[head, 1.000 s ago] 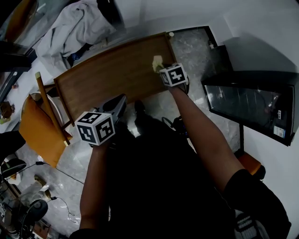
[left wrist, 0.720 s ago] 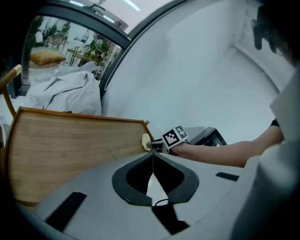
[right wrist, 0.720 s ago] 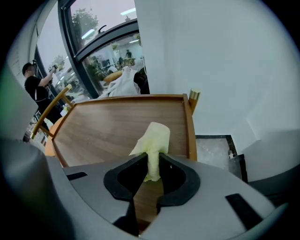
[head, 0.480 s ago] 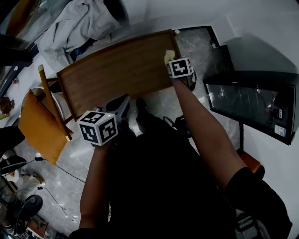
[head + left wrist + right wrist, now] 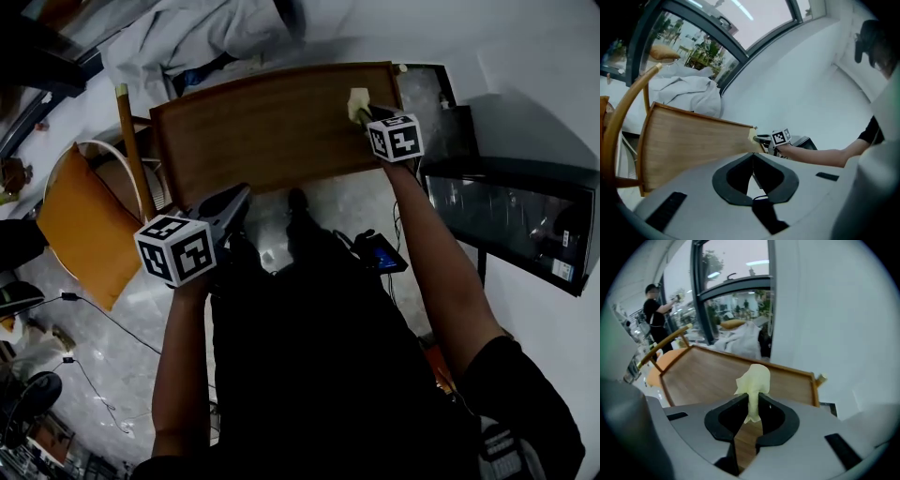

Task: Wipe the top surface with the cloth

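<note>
Cloth [image 5: 752, 378] pinched in right tongs [image 5: 751, 404] | near tabletop [image 5: 708, 376] edge | left tongs [image 5: 752, 164] closed

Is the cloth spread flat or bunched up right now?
Bunched: the cloth stands crumpled in a wad, pinched between the right hand-held gripper's jaws.

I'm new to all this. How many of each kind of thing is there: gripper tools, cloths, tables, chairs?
grippers: 2, the left gripper and the right gripper
cloth: 1
wooden table: 1
chair: 1
total: 5
</note>
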`<action>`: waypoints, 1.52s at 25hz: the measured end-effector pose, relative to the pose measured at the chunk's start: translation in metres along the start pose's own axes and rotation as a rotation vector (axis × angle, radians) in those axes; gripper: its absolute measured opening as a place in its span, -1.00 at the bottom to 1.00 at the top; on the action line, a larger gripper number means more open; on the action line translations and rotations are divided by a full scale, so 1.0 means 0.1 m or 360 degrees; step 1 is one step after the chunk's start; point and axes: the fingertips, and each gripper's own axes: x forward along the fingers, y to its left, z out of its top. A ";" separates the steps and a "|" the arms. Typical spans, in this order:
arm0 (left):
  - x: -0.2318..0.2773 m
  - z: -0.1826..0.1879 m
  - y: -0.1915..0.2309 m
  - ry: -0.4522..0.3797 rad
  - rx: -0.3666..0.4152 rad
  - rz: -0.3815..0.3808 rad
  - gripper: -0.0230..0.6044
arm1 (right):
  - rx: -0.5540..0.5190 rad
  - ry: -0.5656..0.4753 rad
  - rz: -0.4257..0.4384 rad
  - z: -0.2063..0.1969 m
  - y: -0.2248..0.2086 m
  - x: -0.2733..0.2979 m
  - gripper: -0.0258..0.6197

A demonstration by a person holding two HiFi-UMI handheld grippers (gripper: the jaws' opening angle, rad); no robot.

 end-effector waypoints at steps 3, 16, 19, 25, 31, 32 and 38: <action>-0.43 0.07 0.22 -0.0013 -0.0008 -0.0011 -0.89 | -0.0019 -0.0141 0.0255 0.39 0.98 0.03 -0.70; -1.44 -0.17 0.98 0.0030 0.0040 0.0163 -0.89 | -0.0075 -0.0027 0.0881 0.80 4.14 0.66 -0.69; -1.55 -0.23 1.07 0.0040 0.0021 0.0163 -0.89 | -0.0103 0.0066 0.0898 0.69 4.48 0.85 -0.69; -1.53 -0.32 1.15 0.0053 -0.0013 0.0142 -0.89 | -0.0219 0.0169 0.0814 0.59 4.60 1.09 -0.69; -1.40 -0.30 1.10 0.0044 -0.0036 0.0166 -0.89 | -0.0303 0.0178 0.0818 0.53 4.45 1.07 -0.69; -1.38 -0.27 1.09 0.0039 -0.0036 0.0181 -0.89 | -0.0307 0.0181 0.0814 0.51 4.40 1.06 -0.69; -1.16 -0.19 1.01 -0.0002 -0.0072 0.0266 -0.89 | -0.0310 0.0182 0.0754 0.34 3.83 1.02 -0.69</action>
